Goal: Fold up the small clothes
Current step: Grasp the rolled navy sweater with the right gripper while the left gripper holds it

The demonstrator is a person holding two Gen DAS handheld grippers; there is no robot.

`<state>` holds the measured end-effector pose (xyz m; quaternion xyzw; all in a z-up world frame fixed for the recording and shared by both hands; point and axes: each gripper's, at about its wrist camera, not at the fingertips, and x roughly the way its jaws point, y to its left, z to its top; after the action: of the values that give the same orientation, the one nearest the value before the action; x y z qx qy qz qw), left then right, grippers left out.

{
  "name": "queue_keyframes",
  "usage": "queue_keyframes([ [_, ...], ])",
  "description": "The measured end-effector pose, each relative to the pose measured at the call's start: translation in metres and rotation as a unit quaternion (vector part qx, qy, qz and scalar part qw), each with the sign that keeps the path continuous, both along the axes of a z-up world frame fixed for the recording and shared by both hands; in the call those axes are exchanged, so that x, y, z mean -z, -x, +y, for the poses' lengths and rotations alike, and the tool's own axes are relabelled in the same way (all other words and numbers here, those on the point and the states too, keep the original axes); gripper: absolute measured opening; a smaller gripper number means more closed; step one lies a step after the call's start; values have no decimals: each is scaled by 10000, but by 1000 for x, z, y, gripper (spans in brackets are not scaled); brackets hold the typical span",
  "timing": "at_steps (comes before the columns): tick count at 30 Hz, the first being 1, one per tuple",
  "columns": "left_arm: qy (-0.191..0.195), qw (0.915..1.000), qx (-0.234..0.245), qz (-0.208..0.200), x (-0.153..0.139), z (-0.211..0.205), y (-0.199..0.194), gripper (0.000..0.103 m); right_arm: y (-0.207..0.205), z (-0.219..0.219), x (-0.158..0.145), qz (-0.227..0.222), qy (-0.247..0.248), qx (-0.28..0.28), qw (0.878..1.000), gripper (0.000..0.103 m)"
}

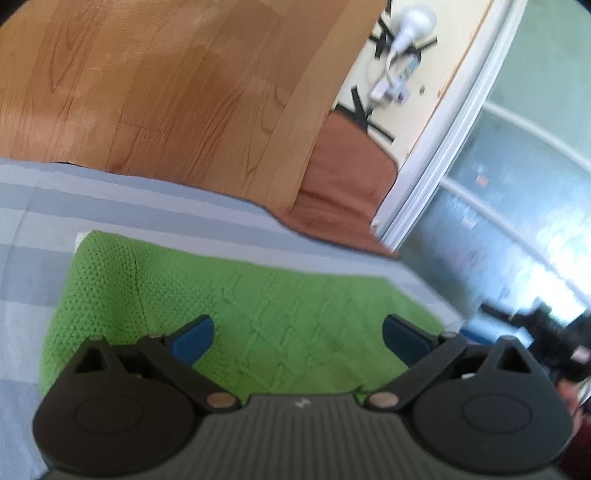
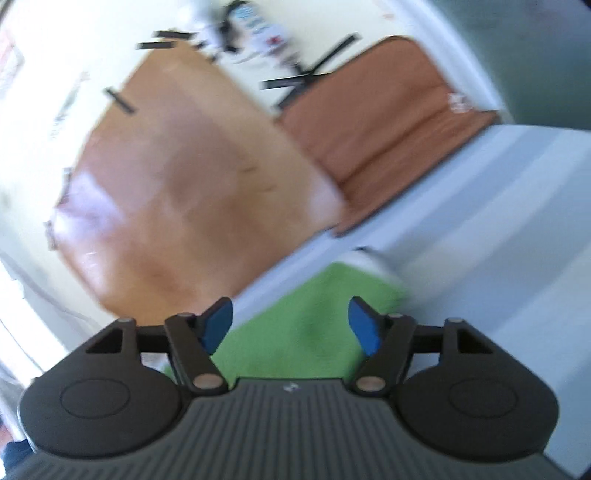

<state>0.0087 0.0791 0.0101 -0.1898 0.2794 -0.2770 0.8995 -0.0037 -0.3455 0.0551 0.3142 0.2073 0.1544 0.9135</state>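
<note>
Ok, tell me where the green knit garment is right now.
The green knit garment lies flat on the striped blue-grey cover, just ahead of both open grippers, near the cover's edge by the wooden floor.

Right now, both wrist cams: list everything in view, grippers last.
knit garment: 1, green, flat on the striped sheet
striped sheet: 1, blue-grey, under the garment
headboard: 1, light wood, behind the sheet
cushion: 1, brown, beside the headboard
lamp: 1, white, on the wall, taped
tape strips: several, black, on the wall
left gripper: blue pads, open, empty, over the garment
right gripper: blue pads, open, empty, over the garment
</note>
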Motion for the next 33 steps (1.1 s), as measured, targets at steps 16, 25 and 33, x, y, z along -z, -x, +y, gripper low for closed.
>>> queue_keyframes([
  [16,-254,9963,258,786,20,-13,-23,21,-37,17,30,817,-129,-393,9958,70],
  [25,-135,9960,174,870,22,-8,-23,16,-36,48,-18,246,-22,-740,9970,24],
  [33,1417,9884,-508,208,-12,71,9,63,-27,180,-85,-790,1820,-2144,9564,23],
])
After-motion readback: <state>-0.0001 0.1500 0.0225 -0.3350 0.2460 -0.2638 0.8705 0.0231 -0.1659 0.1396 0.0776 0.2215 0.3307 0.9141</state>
